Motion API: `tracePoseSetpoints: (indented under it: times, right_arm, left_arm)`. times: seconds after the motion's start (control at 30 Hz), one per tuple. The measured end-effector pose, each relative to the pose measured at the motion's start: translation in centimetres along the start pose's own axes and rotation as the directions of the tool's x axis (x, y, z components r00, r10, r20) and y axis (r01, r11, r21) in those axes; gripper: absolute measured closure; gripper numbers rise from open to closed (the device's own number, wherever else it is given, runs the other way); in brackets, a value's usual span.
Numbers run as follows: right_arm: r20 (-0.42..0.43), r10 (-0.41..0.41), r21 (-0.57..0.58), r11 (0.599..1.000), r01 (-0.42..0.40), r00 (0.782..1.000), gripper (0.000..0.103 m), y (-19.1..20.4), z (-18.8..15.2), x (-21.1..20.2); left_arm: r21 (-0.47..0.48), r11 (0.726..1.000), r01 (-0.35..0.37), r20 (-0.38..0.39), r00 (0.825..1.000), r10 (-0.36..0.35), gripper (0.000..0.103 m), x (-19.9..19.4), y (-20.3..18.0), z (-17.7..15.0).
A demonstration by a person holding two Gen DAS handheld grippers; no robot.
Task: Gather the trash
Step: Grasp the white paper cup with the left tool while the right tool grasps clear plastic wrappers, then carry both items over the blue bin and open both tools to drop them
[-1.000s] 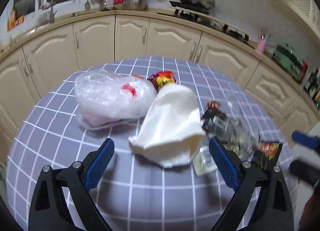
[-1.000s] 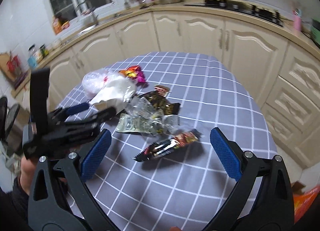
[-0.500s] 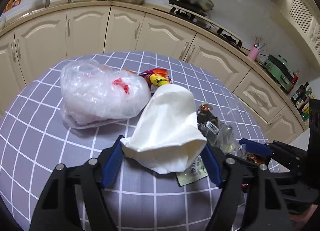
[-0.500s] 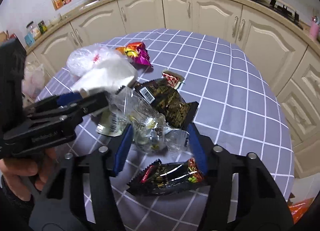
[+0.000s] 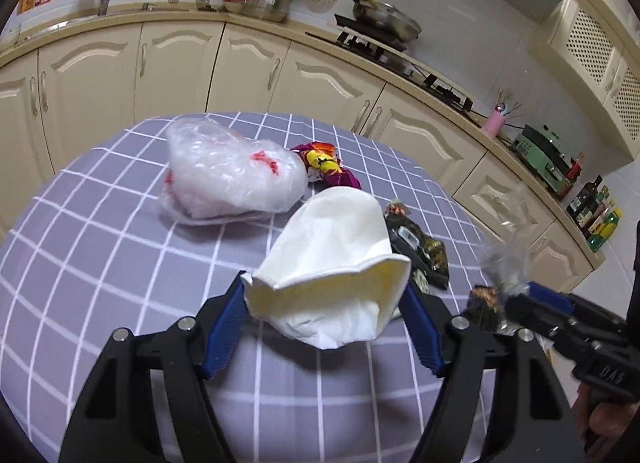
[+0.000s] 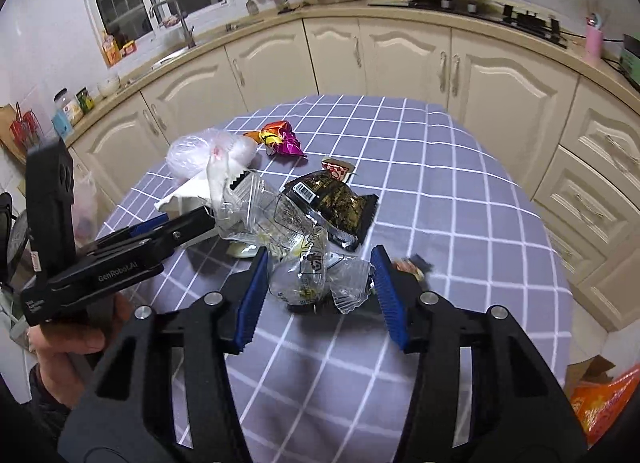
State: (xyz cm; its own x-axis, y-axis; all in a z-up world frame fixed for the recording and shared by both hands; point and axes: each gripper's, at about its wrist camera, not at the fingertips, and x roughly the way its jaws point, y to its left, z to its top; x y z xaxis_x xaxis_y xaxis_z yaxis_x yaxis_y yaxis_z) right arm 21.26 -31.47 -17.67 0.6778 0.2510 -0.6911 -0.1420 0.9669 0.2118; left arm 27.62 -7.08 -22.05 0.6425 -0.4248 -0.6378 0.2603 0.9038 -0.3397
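A crumpled white paper bag (image 5: 332,247) lies on the checked tablecloth (image 5: 100,243), and my left gripper (image 5: 322,319) is shut on its open end, both blue pads pressing its sides. My right gripper (image 6: 320,295) is shut on a crumpled clear plastic wrapper (image 6: 304,267), which shows blurred above the table edge (image 5: 504,259) in the left wrist view. A black-and-gold snack packet (image 6: 336,207) lies just beyond it. A dark red wrapper (image 6: 408,265) peeks out behind the right pad. Farther off are a clear plastic bag with red print (image 5: 232,179) and a purple-orange foil wrapper (image 5: 326,167).
A small red-and-white wrapper (image 6: 338,169) lies beside the black packet. A hand (image 6: 72,355) holds the left gripper at the table's left edge. Cream cabinets (image 5: 256,63) curve round behind the table. An orange bag (image 6: 600,399) sits on the floor at the right.
Both grippers went from wide open to closed: the left moved up to the white bag and shut on it, the right came down over the clear wrapper and shut on it.
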Motion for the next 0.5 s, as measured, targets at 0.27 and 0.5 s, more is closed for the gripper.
tracePoseSetpoints:
  times: [0.27,0.5]
  right_arm:
    - [0.024,0.01,0.038,0.999,-0.011,1.0,0.052,-0.4,-2.5,-3.1]
    - [0.052,0.019,0.092,0.996,-0.023,0.998,0.052,-1.6,-4.5,-5.4]
  left_arm:
    - [0.02,1.0,-0.014,-0.042,0.999,0.015,0.036,-1.8,0.0,-2.2]
    - [0.041,0.999,-0.015,-0.033,0.999,0.017,0.037,-4.0,-0.7,-3.5]
